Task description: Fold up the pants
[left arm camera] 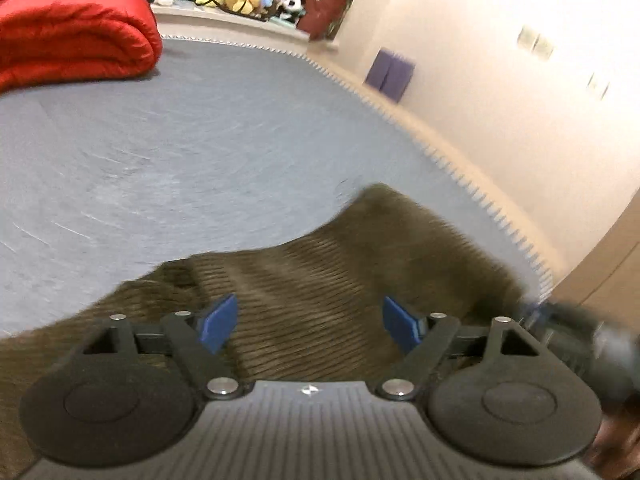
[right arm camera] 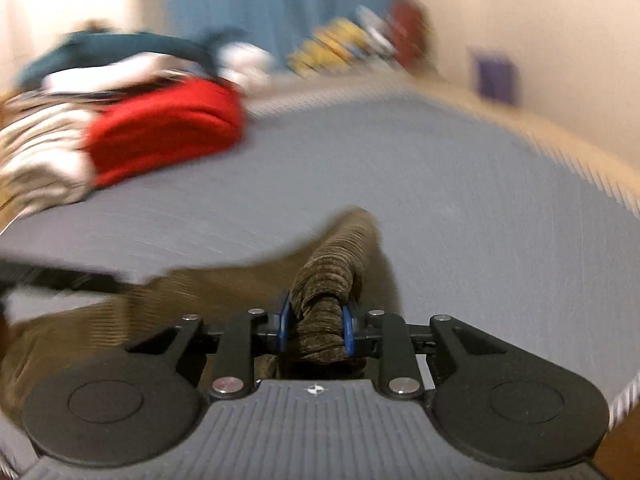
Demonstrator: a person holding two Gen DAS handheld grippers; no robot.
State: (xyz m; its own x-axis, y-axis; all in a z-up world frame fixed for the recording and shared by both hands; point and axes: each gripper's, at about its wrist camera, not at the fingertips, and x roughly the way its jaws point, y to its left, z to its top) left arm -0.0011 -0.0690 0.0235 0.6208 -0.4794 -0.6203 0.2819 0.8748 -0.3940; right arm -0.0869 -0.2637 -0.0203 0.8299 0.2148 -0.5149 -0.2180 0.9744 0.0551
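The left claw [left arm camera: 308, 326] stands released, its blue pads wide apart over the brown corduroy pants [left arm camera: 304, 280], which lie spread on the grey bed [left arm camera: 200, 140] near its right edge. The right claw [right arm camera: 316, 330] is clenched on a bunched roll of the pants [right arm camera: 324, 280]. A fold seems under way; next, the left claw likely needs a fresh grasp on the cloth.

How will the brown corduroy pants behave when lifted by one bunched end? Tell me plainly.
The brown corduroy pants are probably floppy: they crumple into a wad between the right gripper fingers. The ribbed cloth likely grips well. The rest will probably trail across the grey mat.
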